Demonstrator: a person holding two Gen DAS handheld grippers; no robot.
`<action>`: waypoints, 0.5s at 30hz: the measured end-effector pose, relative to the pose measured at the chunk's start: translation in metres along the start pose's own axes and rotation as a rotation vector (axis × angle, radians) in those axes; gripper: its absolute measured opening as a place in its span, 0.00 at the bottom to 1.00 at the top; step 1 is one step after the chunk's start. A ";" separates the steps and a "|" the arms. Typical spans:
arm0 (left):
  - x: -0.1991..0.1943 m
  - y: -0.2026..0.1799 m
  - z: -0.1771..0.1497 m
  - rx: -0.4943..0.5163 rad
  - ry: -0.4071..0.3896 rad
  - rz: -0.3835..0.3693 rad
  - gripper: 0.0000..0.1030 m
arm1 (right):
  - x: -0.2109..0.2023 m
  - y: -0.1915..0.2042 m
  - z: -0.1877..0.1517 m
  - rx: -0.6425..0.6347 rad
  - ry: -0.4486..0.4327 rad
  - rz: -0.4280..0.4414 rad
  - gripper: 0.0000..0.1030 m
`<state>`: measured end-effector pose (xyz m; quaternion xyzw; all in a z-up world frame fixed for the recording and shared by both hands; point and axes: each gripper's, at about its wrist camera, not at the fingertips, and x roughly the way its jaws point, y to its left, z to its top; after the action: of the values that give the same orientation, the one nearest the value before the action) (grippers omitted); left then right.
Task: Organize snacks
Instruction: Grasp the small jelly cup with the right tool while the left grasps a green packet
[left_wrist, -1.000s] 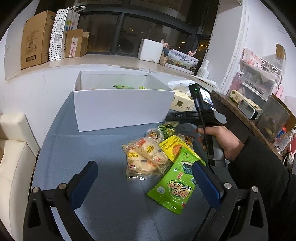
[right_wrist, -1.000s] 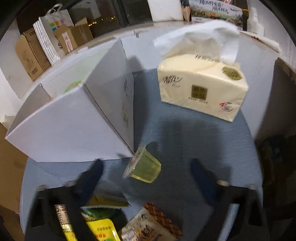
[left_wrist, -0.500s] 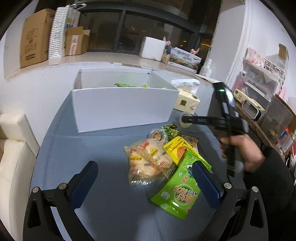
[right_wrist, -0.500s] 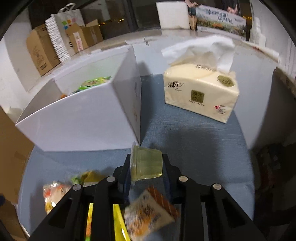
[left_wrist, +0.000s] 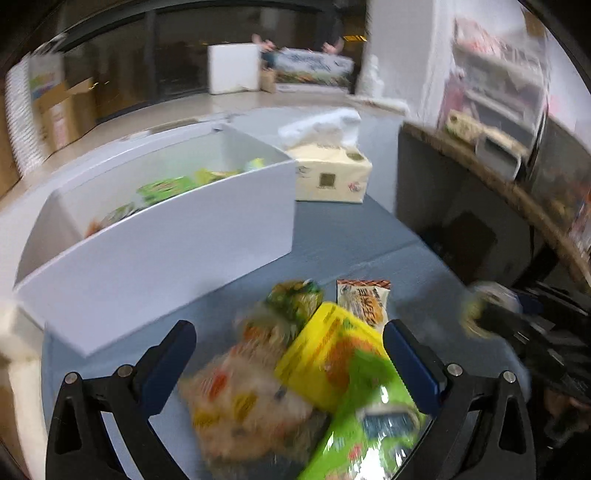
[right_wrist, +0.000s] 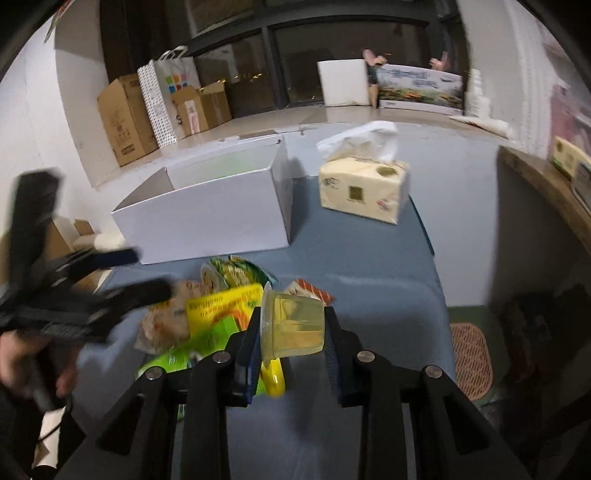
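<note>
Your right claw (right_wrist: 291, 334) grips a small clear jelly cup (right_wrist: 293, 323), pads pressed on its two sides, lid rim toward the left pad. The jaws have just been closing, and the cup sits between them now, lifted clear of the blue table (right_wrist: 369, 266). Your left claw (left_wrist: 290, 362) hangs wide open with nothing between its pads, poised over the loose snack pile.

Below and just left of the cup lies that pile: a yellow packet (right_wrist: 221, 308), a green bag (right_wrist: 195, 347) overlapping it, a clear bag of buns (left_wrist: 243, 398) and a small orange-striped packet (left_wrist: 364, 301) at the far edge. Beyond the pile stands the white box (right_wrist: 207, 218), open at the top, with a few green and yellow packs already inside. A tissue pack (right_wrist: 364, 192) sits just right of the box, on the same table.

By the look of it, you are at the carry step: cup picked, not yet stowed. Next you need to bring the cup up over the near wall of the box and release it above a free spot inside. Keep it fairly level and the grip light; the thin plastic looks easy to crush. Your left claw seems set to take a packet from the pile.
</note>
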<state>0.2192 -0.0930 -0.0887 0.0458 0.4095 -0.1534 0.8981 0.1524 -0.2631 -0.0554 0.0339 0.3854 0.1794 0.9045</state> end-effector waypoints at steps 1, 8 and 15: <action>0.008 -0.003 0.004 0.015 0.015 0.008 1.00 | -0.003 -0.003 -0.004 0.011 -0.005 0.000 0.31; 0.052 -0.016 0.021 0.047 0.090 -0.006 0.96 | -0.017 -0.024 -0.021 0.079 -0.002 0.002 0.31; 0.060 -0.012 0.023 0.056 0.097 0.020 0.39 | -0.016 -0.028 -0.025 0.084 0.000 -0.001 0.31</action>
<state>0.2690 -0.1233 -0.1179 0.0823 0.4476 -0.1533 0.8771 0.1330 -0.2968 -0.0679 0.0717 0.3927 0.1623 0.9024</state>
